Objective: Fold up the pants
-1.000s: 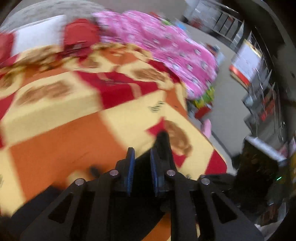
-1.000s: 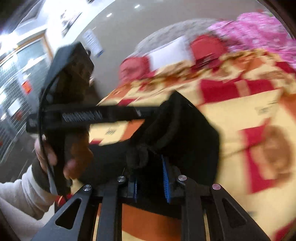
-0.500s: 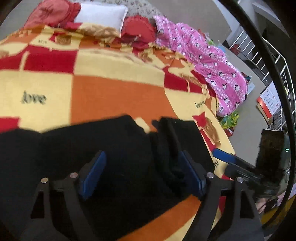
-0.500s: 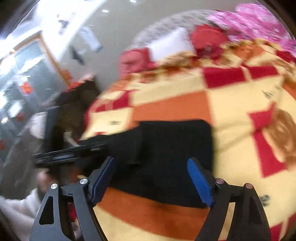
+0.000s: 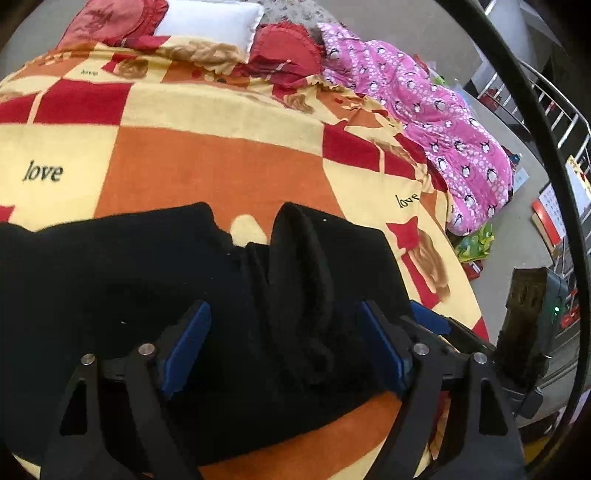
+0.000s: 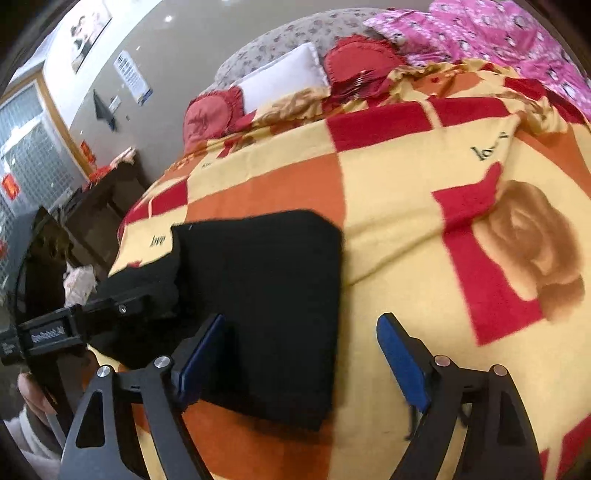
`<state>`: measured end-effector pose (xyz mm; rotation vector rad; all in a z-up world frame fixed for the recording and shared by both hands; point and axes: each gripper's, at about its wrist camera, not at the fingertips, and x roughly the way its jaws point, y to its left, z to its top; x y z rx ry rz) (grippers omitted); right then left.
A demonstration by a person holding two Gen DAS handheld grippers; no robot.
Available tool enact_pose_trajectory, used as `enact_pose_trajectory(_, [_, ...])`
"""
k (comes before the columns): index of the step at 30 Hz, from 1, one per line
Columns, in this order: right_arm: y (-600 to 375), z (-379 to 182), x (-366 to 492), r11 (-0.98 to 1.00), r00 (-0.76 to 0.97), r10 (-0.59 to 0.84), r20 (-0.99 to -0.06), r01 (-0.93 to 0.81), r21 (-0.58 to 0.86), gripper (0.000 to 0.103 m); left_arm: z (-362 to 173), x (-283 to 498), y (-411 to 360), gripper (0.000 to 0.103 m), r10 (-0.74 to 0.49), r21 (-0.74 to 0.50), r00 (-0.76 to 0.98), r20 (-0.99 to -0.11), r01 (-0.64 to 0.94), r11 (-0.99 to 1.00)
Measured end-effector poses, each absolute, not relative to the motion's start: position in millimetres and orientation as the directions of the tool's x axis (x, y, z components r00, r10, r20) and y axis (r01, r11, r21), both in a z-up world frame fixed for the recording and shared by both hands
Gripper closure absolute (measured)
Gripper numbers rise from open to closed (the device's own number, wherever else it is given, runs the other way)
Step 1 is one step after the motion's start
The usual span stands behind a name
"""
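Note:
The black pants (image 5: 122, 291) lie folded on the checked bed blanket, with a raised fold (image 5: 299, 258) standing up at their right side. My left gripper (image 5: 284, 347) is open, its jaws wide apart just above the pants near the raised fold, holding nothing. In the right wrist view the pants (image 6: 266, 295) show as a flat black rectangle. My right gripper (image 6: 303, 354) is open over the pants' right edge, empty. The left gripper's body (image 6: 74, 325) shows at the left of the right wrist view.
The orange, red and yellow blanket (image 5: 207, 162) covers the bed. A white pillow (image 5: 210, 22), red cushions (image 5: 284, 51) and a pink quilt (image 5: 436, 122) lie at the head and right side. The bed's edge drops to the floor on the right (image 5: 517, 236).
Both grippers were shut on the pants a second ago, then opened and let the cloth drop. The pants now lie flat on the blanket. Both grippers have pulled back slightly.

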<state>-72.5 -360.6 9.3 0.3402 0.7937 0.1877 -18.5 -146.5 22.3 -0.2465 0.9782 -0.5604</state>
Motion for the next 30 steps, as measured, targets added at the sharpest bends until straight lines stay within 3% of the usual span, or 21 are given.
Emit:
enact_pose_trajectory(3, [-370, 7, -70, 0.932, 0.682, 0.26, -0.684, 0.006, 0.362, 0.018, 20, -21, -155, 0.023, -0.529, -0.406, 0.453, -0.718, 0.344, 0.847])
enact_pose_trajectory(4, [-372, 7, -72, 0.93, 0.68, 0.265, -0.683, 0.008, 0.368, 0.018, 20, -21, -158, 0.039, -0.521, -0.394, 0.457, -0.721, 0.348, 0.851])
enact_pose_trajectory(5, [-374, 9, -74, 0.93, 0.682, 0.261, -0.683, 0.012, 0.368, 0.018, 21, -22, -160, 0.075, -0.519, -0.386, 0.454, -0.724, 0.357, 0.851])
enact_pose_trajectory(6, [-375, 10, -74, 0.932, 0.685, 0.253, -0.683, 0.017, 0.362, 0.018, 20, -21, -163, 0.088, -0.529, -0.391, 0.428, -0.733, 0.371, 0.842])
enact_pose_trajectory(7, [-375, 13, -76, 0.935, 0.688, 0.246, -0.683, 0.019, 0.355, 0.018, 19, -19, -163, 0.09, -0.548, -0.412, 0.393, -0.738, 0.381, 0.828])
enact_pose_trajectory(11, [-364, 31, -82, 0.94, 0.712, 0.26, -0.652, -0.03, 0.341, 0.018, 37, -23, -144, 0.091, -0.588, -0.44, 0.386, -0.711, 0.408, 0.8])
enact_pose_trajectory(16, [-324, 50, -79, 0.939, 0.713, 0.331, -0.618, -0.184, 0.291, 0.02, 55, -34, -108, 0.091, -0.52, -0.353, 0.493, -0.698, 0.395, 0.848])
enact_pose_trajectory(20, [-290, 40, -58, 0.934, 0.657, 0.356, -0.664, -0.245, 0.259, 0.046, 21, -24, -93, 0.091, -0.461, -0.35, 0.473, -0.751, 0.308, 0.885])
enact_pose_trajectory(24, [-280, 21, -38, 0.941, 0.63, 0.337, -0.7, -0.24, 0.237, 0.049, 22, -29, -98, 0.09, -0.441, -0.318, 0.509, -0.74, 0.312, 0.895])
enact_pose_trajectory(30, [-279, 28, -45, 0.947, 0.64, 0.319, -0.699, -0.236, 0.217, 0.046, 35, -32, -89, 0.08, -0.431, -0.326, 0.522, -0.736, 0.285, 0.901])
